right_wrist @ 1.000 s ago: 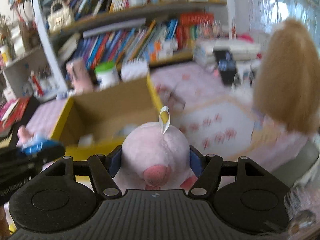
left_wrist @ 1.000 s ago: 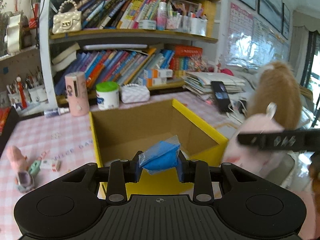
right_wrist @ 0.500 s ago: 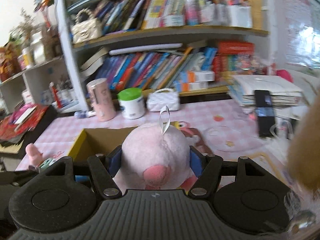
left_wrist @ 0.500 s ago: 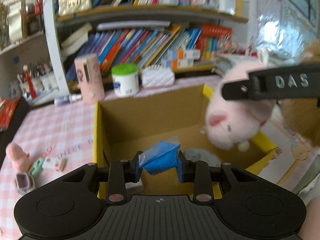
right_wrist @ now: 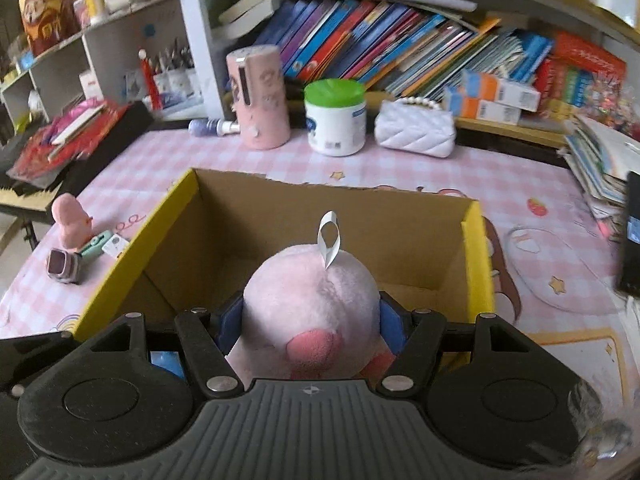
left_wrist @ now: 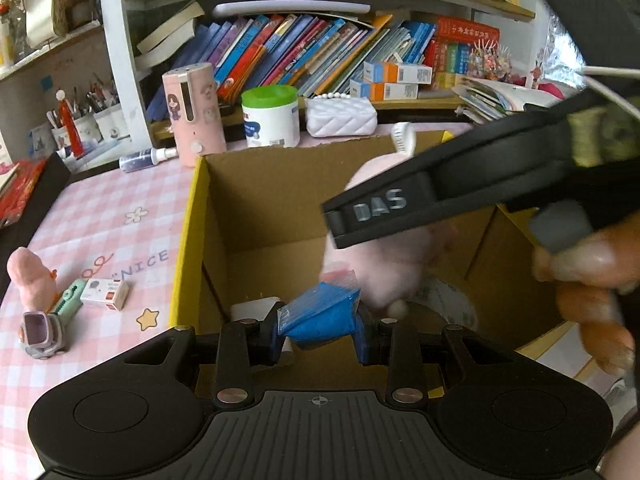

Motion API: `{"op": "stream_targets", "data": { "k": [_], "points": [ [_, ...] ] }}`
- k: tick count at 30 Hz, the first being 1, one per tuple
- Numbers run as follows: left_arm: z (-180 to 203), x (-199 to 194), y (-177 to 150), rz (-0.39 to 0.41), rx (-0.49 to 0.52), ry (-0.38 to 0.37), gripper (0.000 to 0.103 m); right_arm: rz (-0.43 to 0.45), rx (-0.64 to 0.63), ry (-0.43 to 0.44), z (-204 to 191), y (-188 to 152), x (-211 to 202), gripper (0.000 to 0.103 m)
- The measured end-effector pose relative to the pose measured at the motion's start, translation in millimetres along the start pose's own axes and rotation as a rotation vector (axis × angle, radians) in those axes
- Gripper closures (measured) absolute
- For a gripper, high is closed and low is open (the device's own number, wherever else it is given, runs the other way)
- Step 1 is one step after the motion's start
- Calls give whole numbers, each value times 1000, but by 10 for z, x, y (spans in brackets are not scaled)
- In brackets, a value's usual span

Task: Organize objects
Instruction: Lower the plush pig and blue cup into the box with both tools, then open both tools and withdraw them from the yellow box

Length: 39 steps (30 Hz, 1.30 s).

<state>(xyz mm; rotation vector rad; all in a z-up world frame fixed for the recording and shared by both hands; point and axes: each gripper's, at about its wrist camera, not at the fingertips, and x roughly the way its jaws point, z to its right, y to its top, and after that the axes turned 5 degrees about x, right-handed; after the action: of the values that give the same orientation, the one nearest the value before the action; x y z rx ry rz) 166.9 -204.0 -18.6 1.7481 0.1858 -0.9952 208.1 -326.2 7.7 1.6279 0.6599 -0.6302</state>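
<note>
Two grippers over yellow-rimmed cardboard box point(right_wrist: 476, 248), frame centre | left gripper point(left_wrist: 318, 330) clamped on blue plastic packet point(left_wrist: 320, 314) | right gripper point(right_wrist: 310, 322) clamped on pink plush toy point(right_wrist: 312, 312)

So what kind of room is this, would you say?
Probably a child's study corner at home: shelves of children's books, pen cups and a pink checked tablecloth under a toy going into a box.

A cardboard box point(right_wrist: 474, 248) sits near the middle of the table point(right_wrist: 500, 176). Far behind it a canister point(right_wrist: 260, 96), a jar point(right_wrist: 335, 118) and a purse point(right_wrist: 416, 128) stand left to right before the bookshelf point(right_wrist: 380, 44). Left of the box lie a figurine point(right_wrist: 70, 220), a toy watch point(right_wrist: 62, 266) and a small carton point(left_wrist: 105, 294).
</note>
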Motion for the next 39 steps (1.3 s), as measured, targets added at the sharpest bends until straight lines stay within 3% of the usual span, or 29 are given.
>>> {"op": "stream_targets", "data": {
  "k": [5, 7, 10, 14, 23, 26, 31, 39],
  "points": [
    [20, -38, 5, 2, 5, 13, 63, -43, -15, 28, -31, 62, 142, 37],
    [20, -96, -9, 15, 7, 26, 47, -54, -14, 35, -33, 66, 177, 36],
    [18, -185, -23, 32, 21, 32, 42, -55, -14, 38, -59, 78, 203, 30],
    [-22, -339, -51, 55, 10, 46, 34, -12, -31, 26, -112, 119, 134, 12],
    [-130, -641, -115, 118, -58, 48, 24, 94, 42, 17, -81, 19, -284, 12],
    [-165, -737, -167, 143, -69, 56, 18, 154, 79, -18, -50, -86, -511, 12],
    [-272, -846, -292, 160, -116, 66, 17, 233, 147, -123, -34, -332, -850, 10],
    [-383, -946, -495, 159, -155, 73, 15, 329, 94, -263, -151, -860, -1278, 9]
  ]
}}
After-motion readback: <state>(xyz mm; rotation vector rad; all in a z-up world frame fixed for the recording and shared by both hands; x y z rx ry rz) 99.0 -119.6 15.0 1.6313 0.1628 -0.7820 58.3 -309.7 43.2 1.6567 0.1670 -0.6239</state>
